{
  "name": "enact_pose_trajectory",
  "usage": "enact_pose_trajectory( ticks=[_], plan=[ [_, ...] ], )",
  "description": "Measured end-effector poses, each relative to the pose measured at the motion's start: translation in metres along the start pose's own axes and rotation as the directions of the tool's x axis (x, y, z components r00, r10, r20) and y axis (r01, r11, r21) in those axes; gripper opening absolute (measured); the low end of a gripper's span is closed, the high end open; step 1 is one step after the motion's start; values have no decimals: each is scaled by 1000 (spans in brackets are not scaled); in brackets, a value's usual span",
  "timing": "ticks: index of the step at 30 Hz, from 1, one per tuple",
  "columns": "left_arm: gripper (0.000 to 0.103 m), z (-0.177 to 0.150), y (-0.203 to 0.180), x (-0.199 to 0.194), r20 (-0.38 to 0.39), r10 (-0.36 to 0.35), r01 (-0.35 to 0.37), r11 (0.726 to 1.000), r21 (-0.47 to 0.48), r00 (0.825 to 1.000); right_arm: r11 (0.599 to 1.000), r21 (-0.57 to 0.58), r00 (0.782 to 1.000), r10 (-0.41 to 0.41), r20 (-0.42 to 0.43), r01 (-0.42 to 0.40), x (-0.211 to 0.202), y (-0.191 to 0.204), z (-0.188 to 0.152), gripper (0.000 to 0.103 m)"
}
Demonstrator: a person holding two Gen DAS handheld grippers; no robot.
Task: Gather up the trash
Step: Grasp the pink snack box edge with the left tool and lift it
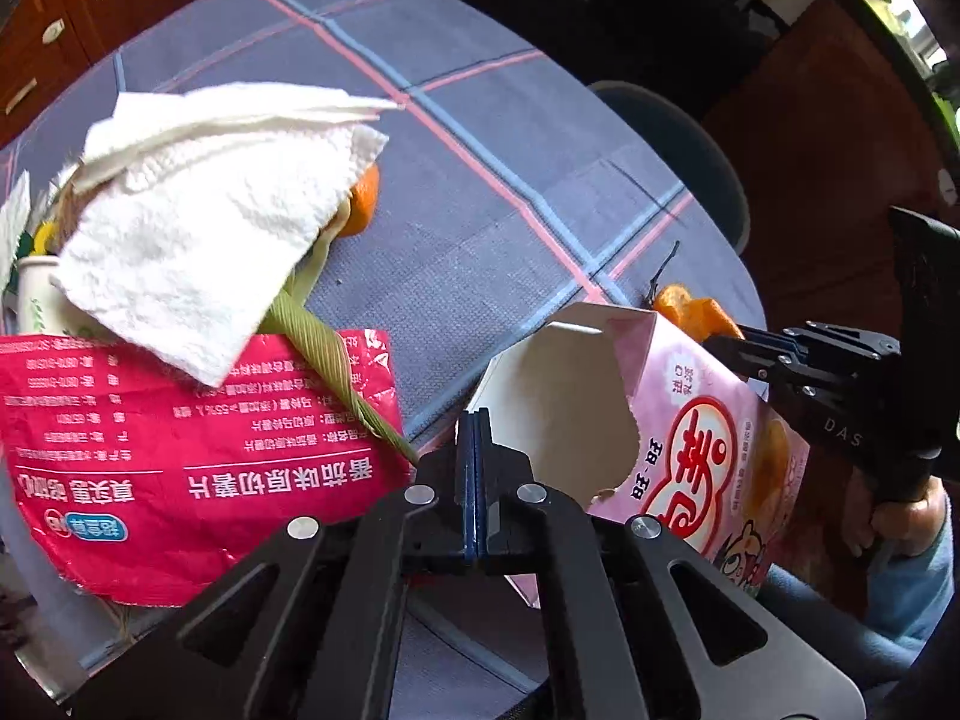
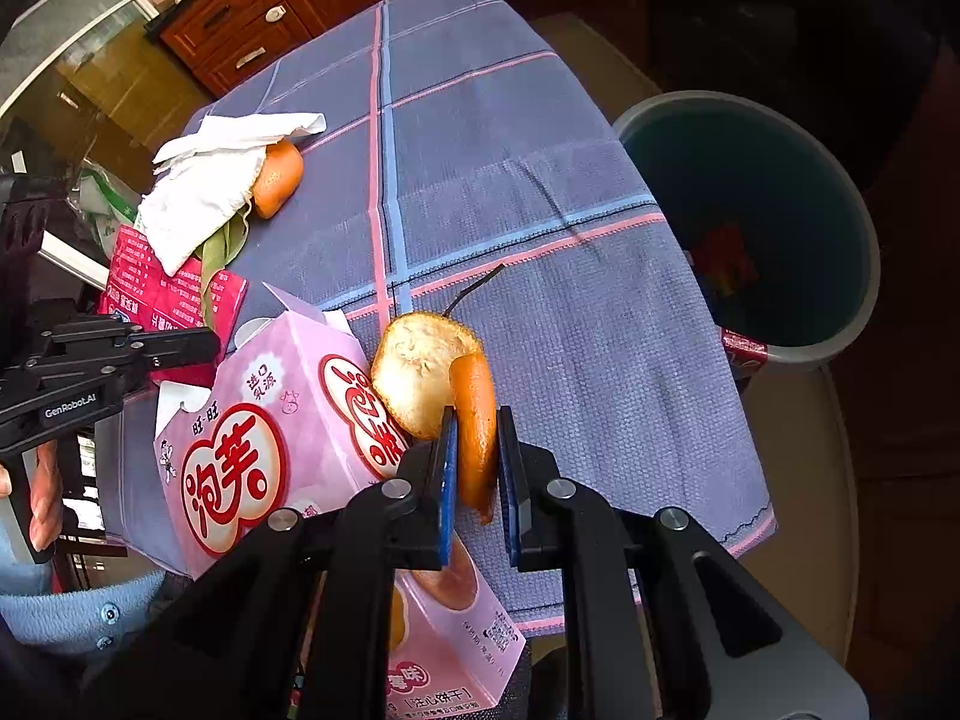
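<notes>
While the right gripper (image 2: 477,462) clamped it: the curled strip of orange peel (image 2: 441,387) sat between the blue pads (image 2: 449,468), its pale inner cup tipped up and away over the pink cardboard snack box (image 2: 270,438).
Right gripper state: nearly closed, pressing on the narrow orange tail of the peel; no gap showed on either side of it.
Left gripper (image 1: 475,480): pads met flat together, and from the wrist view I could not tell whether the torn white flap of the box was caught between them or only lay just behind.
Peel long axis: ran roughly along the fingers, tail towards the wrist, cup end out past the tips.
Bin: the round grey-rimmed waste bin (image 2: 852,336) stood off the right edge of the table, below the level of the blue checked tablecloth (image 2: 540,180), with something red already inside.
Deciding relation: the bin lay up and to the right of the held peel, across the cloth's right edge, so the right hand was much the nearer one, and I judged the carry would go that way.
Other rubbish: a crumpled white paper towel (image 2: 198,192) covered an orange piece (image 2: 277,180) and a green husk near the far left corner, atop a red crisp packet (image 1: 180,450).
Risk, as I judged: the thin tail might slip.
</notes>
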State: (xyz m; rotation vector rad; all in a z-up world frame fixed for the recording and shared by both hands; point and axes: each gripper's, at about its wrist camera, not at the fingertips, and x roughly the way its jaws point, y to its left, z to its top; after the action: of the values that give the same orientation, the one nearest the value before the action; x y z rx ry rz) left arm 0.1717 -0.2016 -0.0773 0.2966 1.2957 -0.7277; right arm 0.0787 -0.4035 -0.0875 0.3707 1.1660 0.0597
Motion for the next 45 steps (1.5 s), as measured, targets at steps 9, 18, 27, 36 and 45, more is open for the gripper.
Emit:
enact_pose_trajectory(
  ticks=[9, 18, 27, 36, 45],
  plan=[
    [3, -21, 20, -11, -48, -131, 128, 990, -61, 990, 1000, 5, 1000, 6, -2, -6, -3, 0, -6, 12],
    [52, -37, 22, -24, -13, -179, 175, 973, -153, 984, 1000, -9, 1000, 6, -4, -6, -4, 6, -7, 13],
    [53, -62, 33, -20, 12, -158, 154, 932, -328, 987, 1000, -17, 1000, 7, 2, -7, -5, 7, -11, 14],
    [52, -71, 46, -29, 99, -164, 192, 865, -464, 981, 1000, -12, 1000, 17, 7, -17, -9, 3, -13, 14],
    [37, -77, 36, -27, 101, -160, 188, 854, -486, 982, 1000, -9, 1000, 27, 4, -27, -7, 1, -14, 14]
  ],
)
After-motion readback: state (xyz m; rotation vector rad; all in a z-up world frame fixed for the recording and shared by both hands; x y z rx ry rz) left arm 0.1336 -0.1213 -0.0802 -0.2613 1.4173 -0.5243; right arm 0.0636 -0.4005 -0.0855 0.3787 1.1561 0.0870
